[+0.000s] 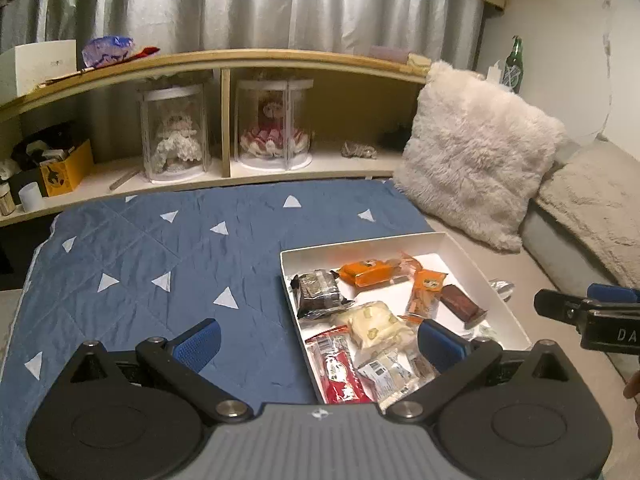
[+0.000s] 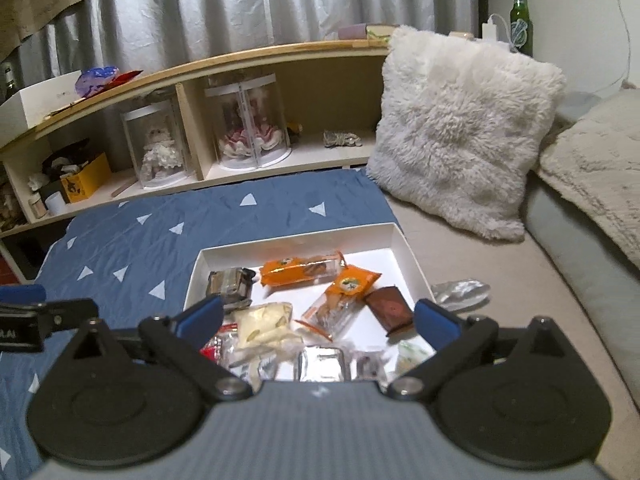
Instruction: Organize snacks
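A shallow white box lies on the bed, half on the blue quilt. It holds several wrapped snacks: a long orange pack, a dark pack, a pale yellow pack, a red pack and a brown bar. My left gripper hovers open over the box's near left corner, with nothing between its pads. My right gripper stands wide open above the box's near edge, holding nothing. A crumpled silver wrapper lies just outside the box's right wall.
A blue quilt with white triangles stretches to the left of the box. A fluffy white pillow leans at the back right. Behind runs a low wooden shelf with two clear doll cases and a yellow box. A green bottle stands far right.
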`<control>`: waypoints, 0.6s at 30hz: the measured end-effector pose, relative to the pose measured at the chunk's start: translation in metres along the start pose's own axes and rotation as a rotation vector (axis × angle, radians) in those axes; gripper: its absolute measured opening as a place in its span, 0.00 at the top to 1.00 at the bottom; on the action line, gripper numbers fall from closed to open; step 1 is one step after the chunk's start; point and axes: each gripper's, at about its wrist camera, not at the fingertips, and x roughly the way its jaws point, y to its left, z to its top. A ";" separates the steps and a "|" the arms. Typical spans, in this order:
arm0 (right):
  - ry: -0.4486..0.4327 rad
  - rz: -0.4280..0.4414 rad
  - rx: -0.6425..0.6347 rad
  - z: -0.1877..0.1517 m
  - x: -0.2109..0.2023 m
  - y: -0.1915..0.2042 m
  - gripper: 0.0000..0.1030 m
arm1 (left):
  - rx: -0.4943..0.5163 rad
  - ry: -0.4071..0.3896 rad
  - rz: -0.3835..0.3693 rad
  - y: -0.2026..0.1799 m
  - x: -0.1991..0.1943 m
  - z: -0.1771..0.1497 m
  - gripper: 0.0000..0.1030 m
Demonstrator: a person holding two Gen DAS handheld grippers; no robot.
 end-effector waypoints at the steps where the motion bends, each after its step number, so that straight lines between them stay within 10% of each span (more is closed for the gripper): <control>1: -0.004 0.000 0.001 -0.002 -0.006 0.000 0.01 | -0.002 -0.006 -0.002 0.000 -0.004 -0.002 0.00; 18: -0.071 0.012 -0.037 -0.046 -0.081 0.013 0.01 | 0.015 -0.061 0.036 -0.005 -0.058 -0.049 0.00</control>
